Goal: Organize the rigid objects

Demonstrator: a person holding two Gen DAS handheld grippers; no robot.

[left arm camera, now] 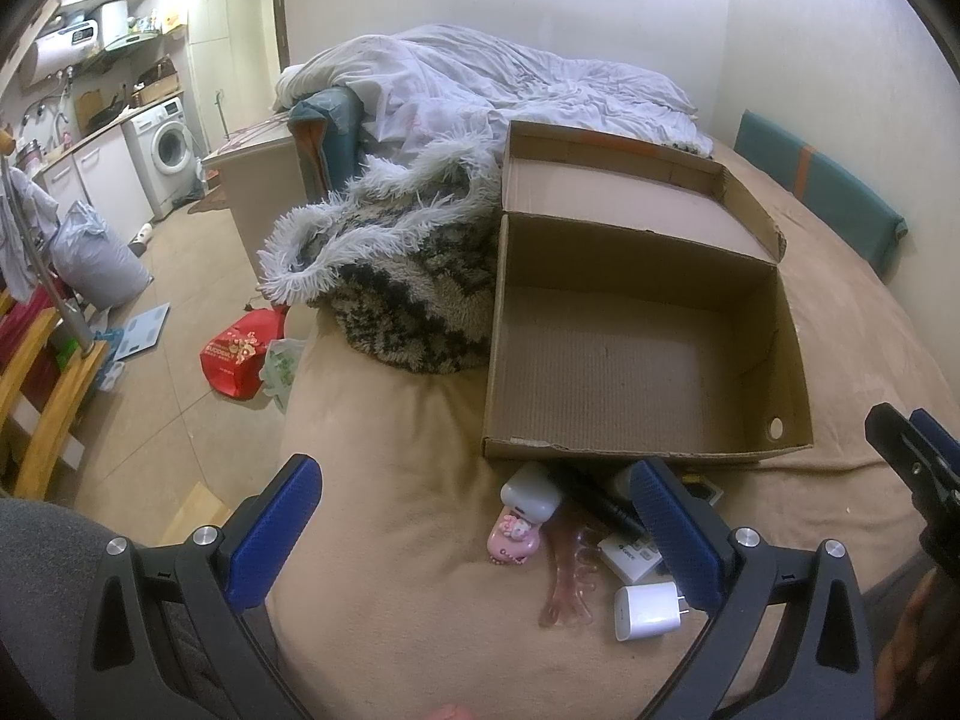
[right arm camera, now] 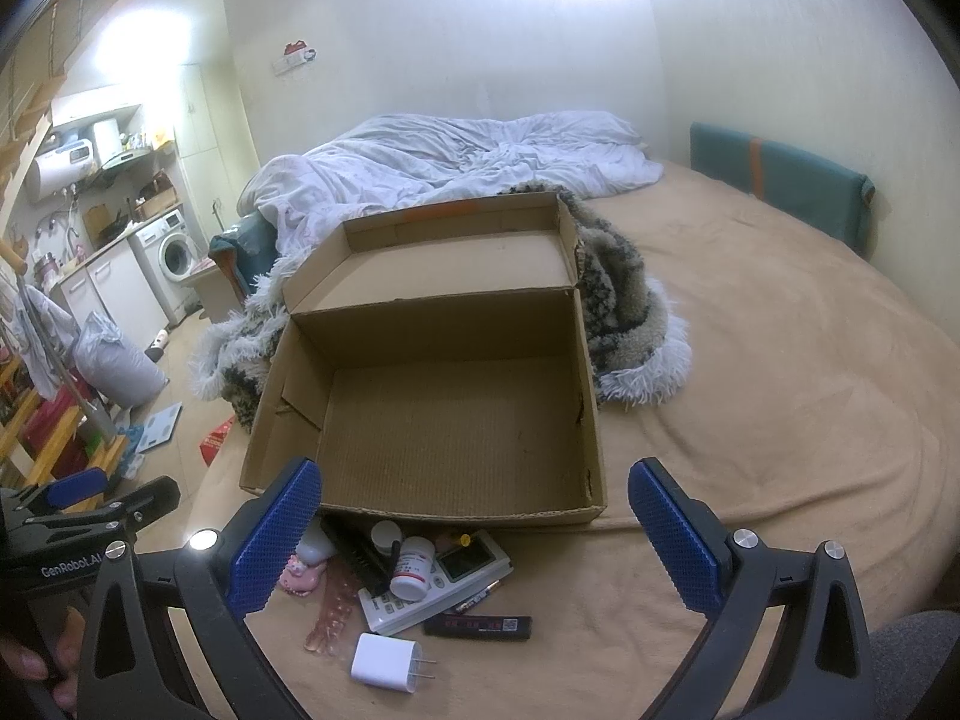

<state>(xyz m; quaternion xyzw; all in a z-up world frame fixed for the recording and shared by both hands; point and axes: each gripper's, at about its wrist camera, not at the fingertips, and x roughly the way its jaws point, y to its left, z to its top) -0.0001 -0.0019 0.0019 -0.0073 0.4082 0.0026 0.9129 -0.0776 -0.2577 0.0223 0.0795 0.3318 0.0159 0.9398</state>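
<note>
Still at the start: cardboard box (right arm camera: 444,420) open and empty on the bed (right arm camera: 750,360). Small clutter heaped just before its near wall, white charger plug (right arm camera: 384,663) nearest. Left gripper (left arm camera: 477,531) and right gripper (right arm camera: 474,534) both gaping wide, holding nothing. Next, probably: close on one piece, lift over the rim.

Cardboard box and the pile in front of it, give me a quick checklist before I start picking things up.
1. Cardboard box open, nothing inside: ok.
2. Left gripper open, holding nothing: ok.
3. Right gripper open, holding nothing: ok.
4. White charger lies apart from the pile, free to grasp: ok.
5. Pill bottle rests on the remote, may roll: not ok.
6. Items tucked under the box's front edge: cannot tell.
</note>
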